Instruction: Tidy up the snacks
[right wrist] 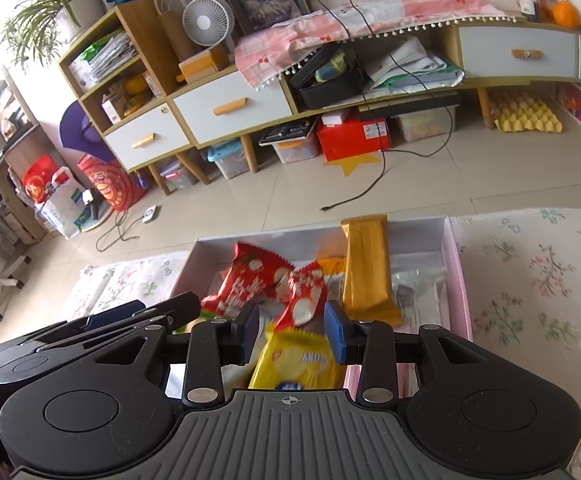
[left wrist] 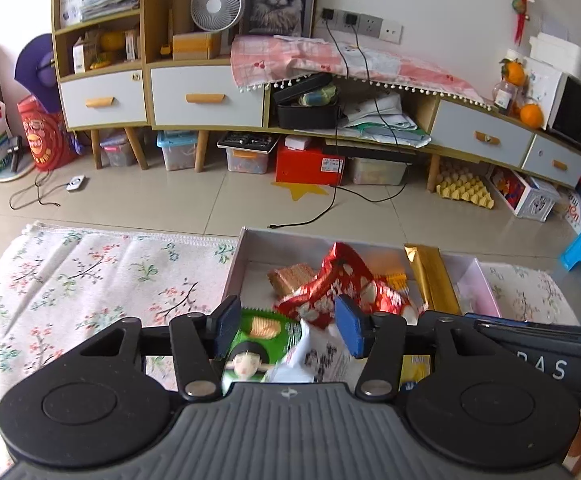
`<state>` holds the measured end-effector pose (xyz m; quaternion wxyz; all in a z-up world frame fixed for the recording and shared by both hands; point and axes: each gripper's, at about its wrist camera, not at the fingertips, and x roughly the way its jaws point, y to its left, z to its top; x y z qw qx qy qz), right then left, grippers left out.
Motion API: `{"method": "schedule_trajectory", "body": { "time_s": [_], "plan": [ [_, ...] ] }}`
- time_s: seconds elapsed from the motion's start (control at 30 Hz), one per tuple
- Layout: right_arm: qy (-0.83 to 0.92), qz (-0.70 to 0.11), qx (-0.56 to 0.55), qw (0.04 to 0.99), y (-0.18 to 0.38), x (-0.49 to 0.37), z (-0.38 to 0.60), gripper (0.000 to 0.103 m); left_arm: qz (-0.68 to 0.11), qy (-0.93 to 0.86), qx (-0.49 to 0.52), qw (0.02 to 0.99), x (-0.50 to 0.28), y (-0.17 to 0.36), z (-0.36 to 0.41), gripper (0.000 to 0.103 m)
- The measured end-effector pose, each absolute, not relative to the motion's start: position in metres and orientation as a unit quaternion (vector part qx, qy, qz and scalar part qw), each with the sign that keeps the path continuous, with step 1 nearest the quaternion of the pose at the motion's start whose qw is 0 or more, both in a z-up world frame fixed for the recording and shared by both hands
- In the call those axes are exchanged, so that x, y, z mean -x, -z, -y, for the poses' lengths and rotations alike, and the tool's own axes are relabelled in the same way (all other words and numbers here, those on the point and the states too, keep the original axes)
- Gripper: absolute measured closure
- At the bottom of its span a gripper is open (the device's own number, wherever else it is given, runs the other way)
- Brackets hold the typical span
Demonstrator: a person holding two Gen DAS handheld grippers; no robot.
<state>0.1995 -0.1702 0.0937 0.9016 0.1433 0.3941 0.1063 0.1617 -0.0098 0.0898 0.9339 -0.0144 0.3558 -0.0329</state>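
risk: the yellow packet (right wrist: 296,362) sits between the right gripper (right wrist: 296,330) fingers and looks loosely pinched; if the hold is as slack as it seems, it could slip and land on the pile, or outside the box (right wrist: 446,236).
risk, left: the green packet (left wrist: 262,340) lies under the left gripper (left wrist: 288,328), whose fingers stand partly open with nothing pressed between them; lowering here could snag the red packet (left wrist: 342,284) beside it and drag both.
risk, crowding: both grippers work over the same near corner of the box, just beside each other, so a bump could knock a packet loose.
box: white, open-topped, on a flowered cloth (left wrist: 90,276); a pink compartment (left wrist: 476,292) runs along its right side.
box contents: two red packets, a gold bar (right wrist: 366,268) leaning on the far wall, a wafer (left wrist: 290,276), an orange packet, the green one.
pink compartment: clear wrappers, i think; too blurred to name.
right fingers: narrow gap, around the yellow packet.
left fingers: part open, empty.
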Motion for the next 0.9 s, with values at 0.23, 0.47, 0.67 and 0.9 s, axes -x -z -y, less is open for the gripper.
{"method": "schedule_trajectory", "body": {
  "time_s": [0.23,0.47,0.67,0.9],
  "plan": [
    [-0.094,-0.397,-0.134,0.903,-0.098,-0.156,0.174,0.061,-0.360,0.034,0.017,0.932,-0.133,-0.095,0.011,0.054],
    [-0.077,-0.375,-0.108,0.918,-0.114,-0.108,0.169,0.052,-0.360,0.025,0.022,0.932,-0.098,-0.105,0.013,0.051],
    [-0.051,-0.367,-0.095,0.924,-0.125,-0.065,0.169,0.023,-0.359,0.011,0.023,0.933,-0.071,-0.114,0.005,0.026],
    [-0.026,-0.338,-0.029,0.940,-0.138,-0.009,0.159,0.008,-0.320,0.006,0.001,0.948,-0.027,-0.127,0.000,0.005]
  ]
}}
